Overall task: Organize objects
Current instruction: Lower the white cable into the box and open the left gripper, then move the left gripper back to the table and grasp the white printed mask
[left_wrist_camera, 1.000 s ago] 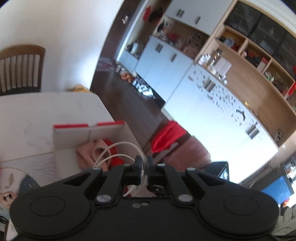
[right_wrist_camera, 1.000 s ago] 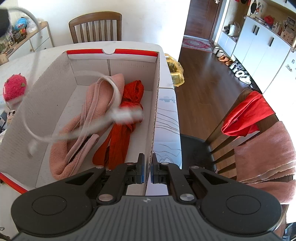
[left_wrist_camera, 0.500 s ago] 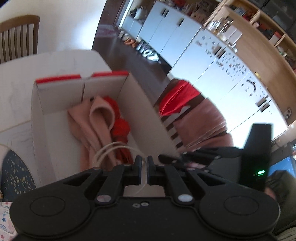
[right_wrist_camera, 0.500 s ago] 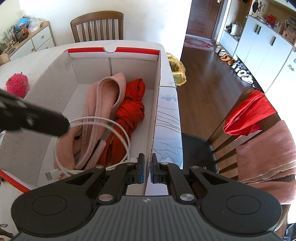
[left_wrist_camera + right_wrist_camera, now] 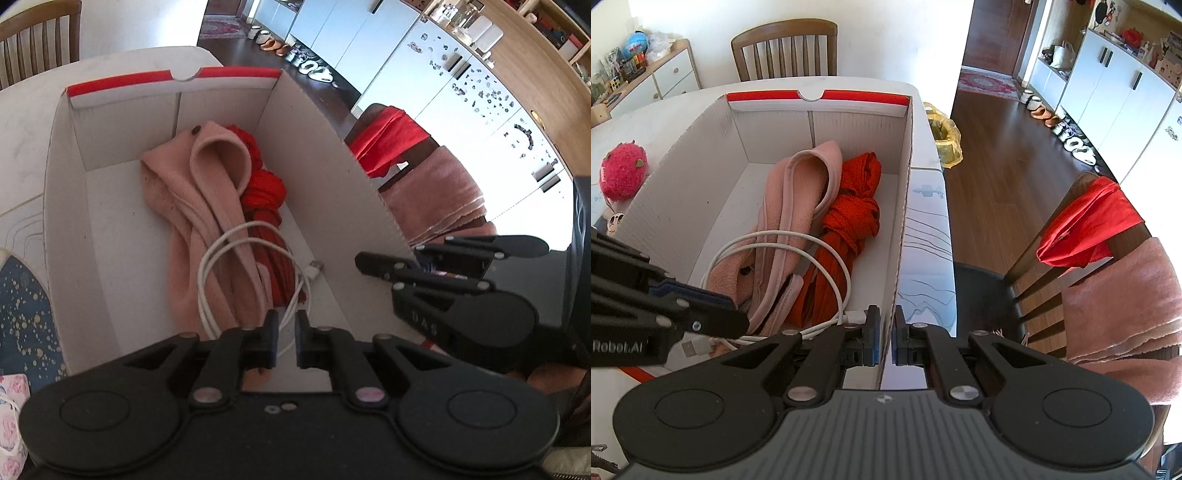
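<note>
A white cardboard box with a red rim stands on the table, seen also in the right wrist view as the box. Inside lie a pink garment and a red garment. A coiled white cable rests on them, its plug by the right wall. My left gripper hangs low over the box's near end, slightly open, with the cable running loosely through the gap. My right gripper is shut on the box's right wall near the front corner. From the right wrist, the cable loops over the garments.
A pink plush toy sits on the table left of the box. A blue speckled mat lies at the near left. To the right stands a chair with a red cloth and pink towel. Another chair stands behind.
My left gripper came down over the box with the cable and laid the coil on the garments. Its fingers have parted a little. The right gripper kept its hold on the wall.
</note>
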The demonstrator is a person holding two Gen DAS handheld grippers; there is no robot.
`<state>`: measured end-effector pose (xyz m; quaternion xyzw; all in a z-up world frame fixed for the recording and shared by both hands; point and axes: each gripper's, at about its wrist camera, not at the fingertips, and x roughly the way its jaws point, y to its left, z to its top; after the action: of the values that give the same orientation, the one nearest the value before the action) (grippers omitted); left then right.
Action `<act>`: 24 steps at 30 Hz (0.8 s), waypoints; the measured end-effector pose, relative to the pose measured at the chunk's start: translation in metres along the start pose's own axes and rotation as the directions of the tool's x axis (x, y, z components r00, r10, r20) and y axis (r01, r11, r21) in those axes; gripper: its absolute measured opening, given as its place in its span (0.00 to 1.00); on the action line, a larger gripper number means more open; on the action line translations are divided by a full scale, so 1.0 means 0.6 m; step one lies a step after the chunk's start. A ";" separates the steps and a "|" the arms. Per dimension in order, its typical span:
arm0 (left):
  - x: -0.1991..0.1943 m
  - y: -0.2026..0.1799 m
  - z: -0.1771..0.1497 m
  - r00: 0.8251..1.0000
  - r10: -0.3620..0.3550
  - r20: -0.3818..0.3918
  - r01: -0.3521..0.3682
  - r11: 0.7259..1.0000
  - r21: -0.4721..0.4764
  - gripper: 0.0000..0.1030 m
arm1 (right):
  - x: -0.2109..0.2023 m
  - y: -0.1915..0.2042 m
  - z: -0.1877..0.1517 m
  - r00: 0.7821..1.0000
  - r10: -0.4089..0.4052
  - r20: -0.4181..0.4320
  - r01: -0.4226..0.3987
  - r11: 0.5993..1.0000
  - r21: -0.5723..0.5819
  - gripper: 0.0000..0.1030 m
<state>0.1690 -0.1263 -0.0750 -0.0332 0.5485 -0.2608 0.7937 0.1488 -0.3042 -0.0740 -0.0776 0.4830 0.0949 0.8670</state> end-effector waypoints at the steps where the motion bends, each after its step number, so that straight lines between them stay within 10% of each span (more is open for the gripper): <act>1: -0.001 -0.001 -0.002 1.000 0.003 0.001 -0.003 1.000 0.004 0.08 | 0.000 0.000 0.000 1.000 -0.001 0.000 0.001 1.000 0.000 0.05; 24: -0.118 0.012 -0.041 0.979 0.071 0.193 -0.073 0.997 0.007 0.54 | -0.001 0.006 0.001 1.000 -0.022 -0.011 0.022 1.000 0.004 0.05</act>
<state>0.1313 -0.0825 -0.0268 -0.0329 0.4683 -0.2313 0.8522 0.1483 -0.3003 -0.0735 -0.0816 0.4870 0.0840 0.8655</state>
